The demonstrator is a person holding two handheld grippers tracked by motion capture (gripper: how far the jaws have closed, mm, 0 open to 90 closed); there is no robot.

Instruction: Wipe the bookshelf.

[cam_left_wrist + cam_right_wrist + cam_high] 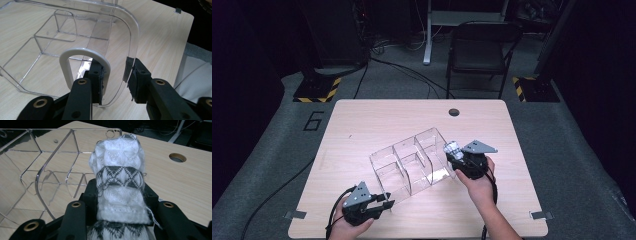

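A clear plastic three-compartment organiser (412,162) lies on the pale wooden tabletop (362,120). The left gripper (382,204), at its near-left corner, has jaws clamped on its rim. The right gripper (452,151), at the organiser's right end, grips a rolled white-and-black knitted sock (120,182).

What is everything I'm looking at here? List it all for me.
Clear organiser: one, see-through plastic, three compartments, middle of the table.
Rolled sock: one, white with black pattern, clamped in the right gripper beside the organiser's right end.
Table: one, light wood, with a round hole near the far edge.
Chair: one, black, behind the table.
Floor cables: several, black, on grey carpet.
Left gripper: black, jaws either side of the organiser's near wall.
Right gripper: black, holding the sock.
Hands: two, from the bottom edge.
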